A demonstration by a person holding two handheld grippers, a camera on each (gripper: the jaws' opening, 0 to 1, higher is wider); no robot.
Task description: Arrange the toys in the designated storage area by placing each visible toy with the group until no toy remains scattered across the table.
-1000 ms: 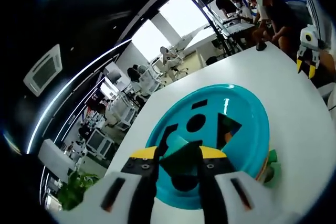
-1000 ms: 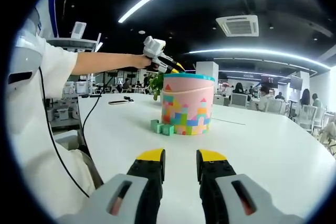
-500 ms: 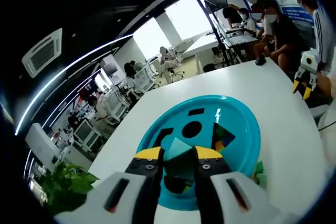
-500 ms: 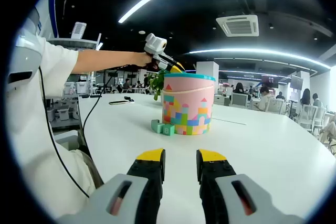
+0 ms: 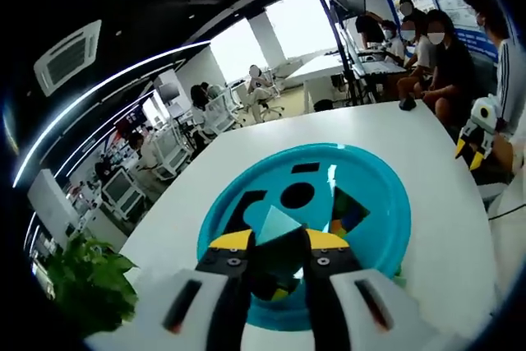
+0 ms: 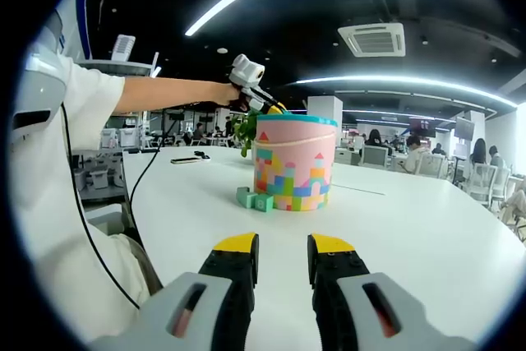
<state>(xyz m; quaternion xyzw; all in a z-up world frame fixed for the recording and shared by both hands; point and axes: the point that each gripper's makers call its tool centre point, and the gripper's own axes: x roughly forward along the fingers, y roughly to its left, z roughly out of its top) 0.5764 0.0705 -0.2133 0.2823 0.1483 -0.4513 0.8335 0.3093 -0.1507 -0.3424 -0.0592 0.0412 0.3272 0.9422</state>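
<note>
Green block: a dark green triangular block is clamped between the yellow-tipped jaws of the left gripper, seen in the left gripper view; its pale upper face points away from the camera.
Left gripper: it is held just over the near part of the teal lid; whether the block touches the lid cannot be told. In the right gripper view it is seen at the far end of a bare forearm, above the bucket's rim.
Right gripper: the right gripper is seen from behind, jaws parted by a narrow gap with nothing between them, low over the white table.
Teal lid: shaped holes are cut in it, a round one, a small rectangular slot beyond that, and a triangular one through which coloured pieces are visible.
Pink bucket: the pink bucket, printed with coloured blocks and topped by the teal lid, is stood upright on the table, well ahead of the right gripper.
Loose blocks: two small green blocks are lain on the table just beside the bucket's base, on its left in the right gripper view.
Phone: a dark flat phone is lain farther back on the table.
Plant: a leafy plant is seen at the lower left of the left gripper view.
Background: seated people are gathered beyond the table's far edge.
</note>
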